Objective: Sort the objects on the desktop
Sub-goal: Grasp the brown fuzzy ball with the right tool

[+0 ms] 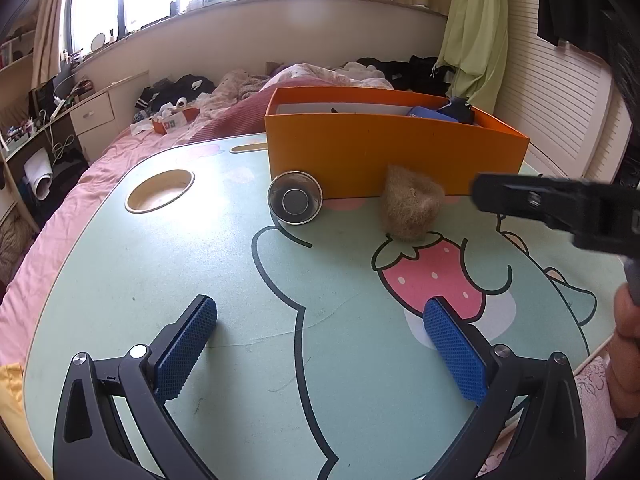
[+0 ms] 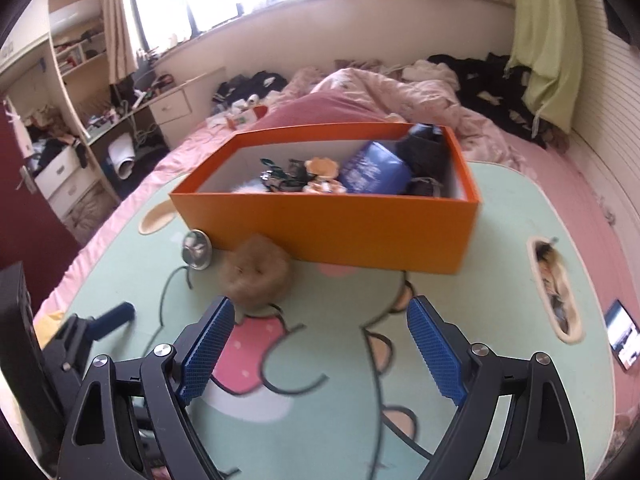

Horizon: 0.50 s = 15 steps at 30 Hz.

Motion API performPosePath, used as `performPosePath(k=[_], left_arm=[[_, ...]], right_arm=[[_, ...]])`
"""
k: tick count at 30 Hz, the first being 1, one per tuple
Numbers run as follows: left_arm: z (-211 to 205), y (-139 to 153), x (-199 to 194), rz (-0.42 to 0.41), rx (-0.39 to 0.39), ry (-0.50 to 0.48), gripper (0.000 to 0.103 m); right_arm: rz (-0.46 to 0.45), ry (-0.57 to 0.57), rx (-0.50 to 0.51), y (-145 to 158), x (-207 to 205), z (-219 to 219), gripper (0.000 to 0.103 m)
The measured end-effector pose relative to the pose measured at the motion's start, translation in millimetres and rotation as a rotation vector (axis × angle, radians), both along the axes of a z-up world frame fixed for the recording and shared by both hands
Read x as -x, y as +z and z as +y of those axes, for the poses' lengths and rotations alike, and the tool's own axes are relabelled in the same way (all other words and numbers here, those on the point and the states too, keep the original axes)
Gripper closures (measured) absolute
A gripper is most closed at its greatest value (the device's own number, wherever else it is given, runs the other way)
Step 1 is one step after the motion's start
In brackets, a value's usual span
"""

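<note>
A brown fuzzy hair bun (image 1: 412, 208) (image 2: 256, 272) lies on the mint cartoon table (image 1: 200, 248) (image 2: 500, 216), just in front of the orange box (image 1: 392, 152) (image 2: 328, 216). A small metal bowl (image 1: 295, 199) (image 2: 196, 250) sits to the bun's left, against the box. The box holds a blue pouch (image 2: 372, 172), dark items and small trinkets. My left gripper (image 1: 320, 306) hovers open over the table, nothing between its pads. My right gripper (image 2: 320, 306) is open too, just short of the bun, with nothing between its fingers. One of its fingers (image 1: 540, 200) juts in from the right in the left wrist view.
A round cup hole (image 1: 160, 191) (image 2: 156, 218) is cut in the table's far left. A long slot (image 2: 554, 292) with small items runs along the right side, and a phone (image 2: 622, 334) lies beyond it. A pink bed surrounds the table. A hand (image 1: 628, 328) is at the right edge.
</note>
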<state>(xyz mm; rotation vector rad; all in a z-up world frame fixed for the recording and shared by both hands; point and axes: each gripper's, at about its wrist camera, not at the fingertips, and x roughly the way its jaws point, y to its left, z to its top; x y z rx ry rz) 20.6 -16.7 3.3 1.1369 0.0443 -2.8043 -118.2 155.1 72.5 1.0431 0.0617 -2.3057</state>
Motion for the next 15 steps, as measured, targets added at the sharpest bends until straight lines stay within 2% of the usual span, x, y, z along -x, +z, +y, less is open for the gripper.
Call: performPosePath(k=[5, 7, 10, 12, 13, 15], left_arm=[[0, 2, 0, 0.004, -0.001, 0.003, 0.000], [0, 2, -1, 0.010, -0.003, 0.015, 0.000], [-8, 6, -6, 0.042, -0.062, 0.020, 0.000], [-14, 8, -8, 0.056, -0.102, 0.024, 0.000], [-15, 9, -10, 0.061, -0.112, 0.023, 0.000], [-14, 13, -13, 0.077, -0.107, 0.026, 0.000]], right_arm=[[-0.037, 0.054, -0.045, -1, 8, -41, 0.015], [-0.049, 0.044, -0.076, -5, 13, -54, 0.019], [-0.057, 0.025, -0.112, -13, 18, -62, 0.033], [-0.111, 0.032, -0.105, -21, 22, -60, 0.059], [-0.141, 0.037, -0.095, -25, 24, -58, 0.065], [-0.143, 0.024, -0.074, -25, 25, -51, 0.069]])
